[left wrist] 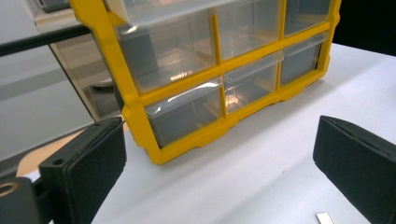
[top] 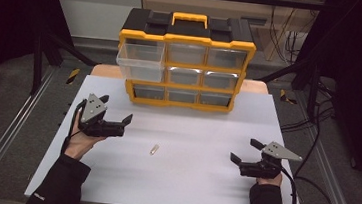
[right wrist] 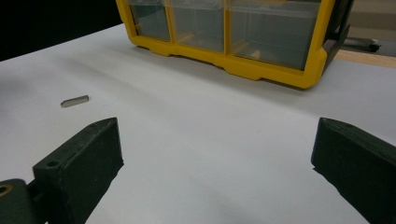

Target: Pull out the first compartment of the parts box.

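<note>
Plainly, your left gripper (top: 116, 110) and right gripper (top: 244, 149) both stood with jaws wide apart, nothing between them. The small metal pin (top: 154, 149) lay flat on the white table (top: 185, 193), well in front of the yellow drawer cabinet (top: 185, 62), between your grippers. Risk: thin and low, it could skid or flick away if a pad clipped one end.

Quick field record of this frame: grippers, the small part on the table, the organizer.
left gripper: jaws open, nothing between them, at table's left
right gripper: jaws open, empty, at table's right
small metal piece: lies flat on the white table, between the two grippers, untouched
drawer organizer: yellow and black, at the far edge
top-left drawer: pulled out, looks empty
other drawers: shut
</note>
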Tool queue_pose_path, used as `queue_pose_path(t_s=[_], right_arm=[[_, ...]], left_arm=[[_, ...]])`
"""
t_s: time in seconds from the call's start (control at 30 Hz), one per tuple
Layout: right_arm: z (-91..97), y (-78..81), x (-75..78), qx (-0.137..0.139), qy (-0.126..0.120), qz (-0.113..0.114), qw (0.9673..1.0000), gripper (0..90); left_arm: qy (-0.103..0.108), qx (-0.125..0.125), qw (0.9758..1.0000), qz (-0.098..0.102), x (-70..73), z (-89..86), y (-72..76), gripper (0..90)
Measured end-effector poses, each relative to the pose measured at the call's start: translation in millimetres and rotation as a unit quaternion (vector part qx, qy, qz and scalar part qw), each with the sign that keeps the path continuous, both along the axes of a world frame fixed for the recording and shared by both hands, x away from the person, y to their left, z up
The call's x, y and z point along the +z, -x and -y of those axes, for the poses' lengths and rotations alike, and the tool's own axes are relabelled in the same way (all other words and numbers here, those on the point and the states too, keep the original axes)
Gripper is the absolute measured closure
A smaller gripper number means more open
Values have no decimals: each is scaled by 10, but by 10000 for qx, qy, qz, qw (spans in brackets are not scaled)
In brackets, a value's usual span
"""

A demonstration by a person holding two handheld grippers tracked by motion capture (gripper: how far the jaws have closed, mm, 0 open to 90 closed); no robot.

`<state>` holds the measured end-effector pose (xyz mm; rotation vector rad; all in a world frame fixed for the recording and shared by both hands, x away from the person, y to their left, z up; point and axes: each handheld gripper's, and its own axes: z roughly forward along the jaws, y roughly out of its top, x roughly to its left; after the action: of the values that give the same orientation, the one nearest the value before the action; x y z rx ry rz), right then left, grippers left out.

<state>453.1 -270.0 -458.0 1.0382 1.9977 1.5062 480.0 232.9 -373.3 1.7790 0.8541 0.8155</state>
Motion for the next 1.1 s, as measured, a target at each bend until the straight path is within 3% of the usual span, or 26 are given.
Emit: queue_pose_path(t_s=[0.5, 1.1], right_arm=[[1, 0, 0, 7, 4, -4, 10000, 21], [-4, 0, -2, 22, 24, 2, 10000, 21]], left_arm=[[-60, -32, 9994, -352, -232, 22, 9, 8], [-173, -66, 9986, -496, -285, 86, 15, 7]])
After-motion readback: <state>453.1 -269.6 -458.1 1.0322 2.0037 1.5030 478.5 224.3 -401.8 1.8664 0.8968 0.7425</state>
